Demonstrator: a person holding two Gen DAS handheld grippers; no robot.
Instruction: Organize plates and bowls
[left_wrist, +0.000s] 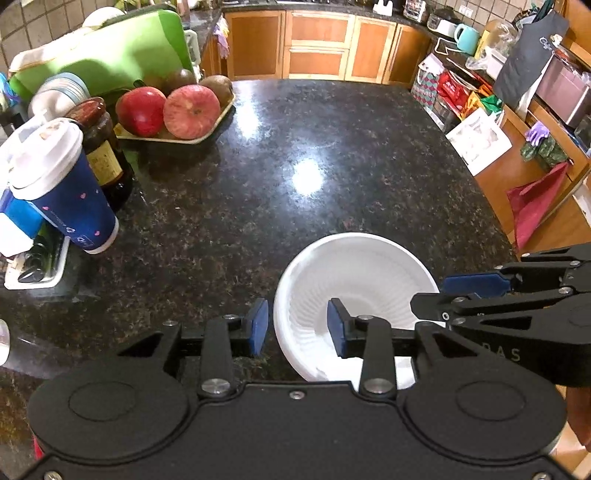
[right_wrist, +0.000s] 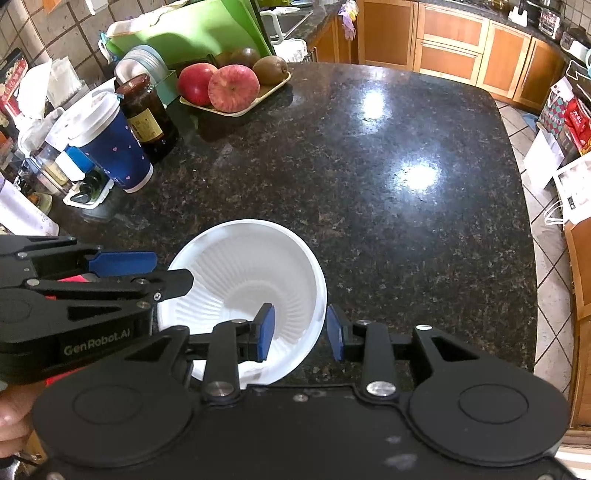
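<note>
The left gripper (left_wrist: 297, 328) sits nearest, fingers apart, straddling the left rim of the white bowl (left_wrist: 354, 295) on the counter (left_wrist: 332, 166). The right gripper (right_wrist: 300, 332) likewise stands parted across the bowl's right rim. Neither pinches yet. The bowl looks thin and light; an uneven squeeze could crumple or tip it, or skid it off the near edge. Only the right view shows the tiled floor (right_wrist: 546, 236) beside the counter.

Gripper body hides the white bowl's (left_wrist: 354, 280) near rim.
</note>
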